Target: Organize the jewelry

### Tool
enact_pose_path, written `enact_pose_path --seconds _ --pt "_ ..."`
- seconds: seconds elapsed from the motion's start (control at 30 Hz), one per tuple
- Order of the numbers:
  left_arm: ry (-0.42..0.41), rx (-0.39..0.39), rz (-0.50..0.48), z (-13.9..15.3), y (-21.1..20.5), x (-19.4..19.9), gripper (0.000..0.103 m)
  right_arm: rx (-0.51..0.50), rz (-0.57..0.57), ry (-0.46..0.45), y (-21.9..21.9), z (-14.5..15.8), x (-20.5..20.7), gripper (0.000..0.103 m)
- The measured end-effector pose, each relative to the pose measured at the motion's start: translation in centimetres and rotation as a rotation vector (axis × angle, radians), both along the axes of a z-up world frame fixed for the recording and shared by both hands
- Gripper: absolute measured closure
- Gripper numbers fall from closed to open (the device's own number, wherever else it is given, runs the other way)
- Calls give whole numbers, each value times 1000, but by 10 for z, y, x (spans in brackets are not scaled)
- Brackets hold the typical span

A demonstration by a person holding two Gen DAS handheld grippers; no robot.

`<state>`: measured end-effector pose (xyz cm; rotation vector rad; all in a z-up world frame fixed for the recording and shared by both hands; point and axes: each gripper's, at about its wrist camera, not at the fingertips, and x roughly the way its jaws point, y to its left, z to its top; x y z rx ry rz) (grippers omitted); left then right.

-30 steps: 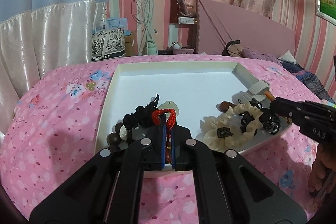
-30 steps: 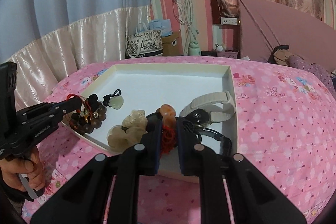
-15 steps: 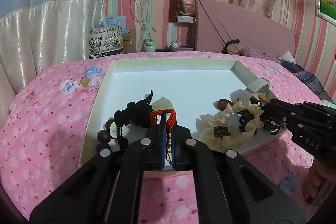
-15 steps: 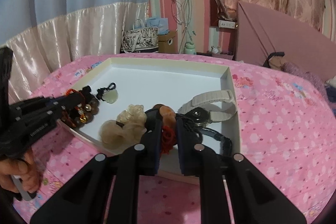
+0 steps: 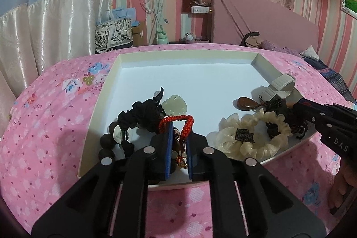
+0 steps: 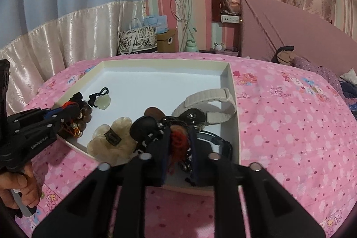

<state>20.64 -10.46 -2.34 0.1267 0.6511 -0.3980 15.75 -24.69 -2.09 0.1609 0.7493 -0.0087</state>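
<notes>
Through my left wrist camera, my left gripper (image 5: 178, 148) pointed down over the near edge of the shallow white cardboard tray (image 5: 178, 55) lying on the pink flowered bedspread (image 5: 44, 126). Its jaws were opening, and the red braided cord loop (image 5: 176, 122) of a beaded bracelet still ran between the blue pads; I could not tell whether the pads still pressed on it. Just left of my gripper lay the dark wooden beads (image 5: 107, 142) and a black fabric scrunchie (image 5: 138, 115). Just beyond the cord sat a pale green jade pendant (image 5: 174, 105). To the right lay a cream ruffled scrunchie (image 5: 250, 137), and past it a brown oval stone (image 5: 245, 102) and a beige watch strap (image 5: 280, 86). My right gripper (image 5: 301, 104) reached in from the right edge onto a dark tangle of jewelry.

Through my right wrist camera, my right gripper (image 6: 178, 148) was over the tray's near right corner, its jaws opening, with a red fuzzy tassel (image 6: 177, 142) between the pads. The beige watch strap (image 6: 207, 102) and its round metal watch case (image 6: 193, 117) lay just ahead. A black round disc (image 6: 142, 128) stood just left of the fingers, beside the cream ruffled scrunchie (image 6: 111, 139). My left gripper (image 6: 64, 112) came in from the far left, at the bead cluster.
</notes>
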Motion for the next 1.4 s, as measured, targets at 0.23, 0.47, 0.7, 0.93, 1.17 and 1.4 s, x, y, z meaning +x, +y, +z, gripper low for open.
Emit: enact_pose_path --seconds 0.23,0.47,0.7,0.93,1.17,1.4 --pt "-57 -7 9 5 2 -9 36 -64 -4 -48 8 8 -7 33" --pt "-99 -27 -5 9 4 -17 23 -110 -45 -91 7 18 -13 19" --pt "-126 -53 -1 13 9 -21 15 -96 -70 -105 -3 25 -16 17" --pt "-137 -76 6 16 15 -22 10 -120 -80 -91 -3 22 -14 16" --pt "-149 -133 45 19 27 -20 3 -102 -85 -97 -7 24 -16 13" --pt "-163 -156 77 22 35 -19 3 -96 -81 -101 -8 25 -18 11"
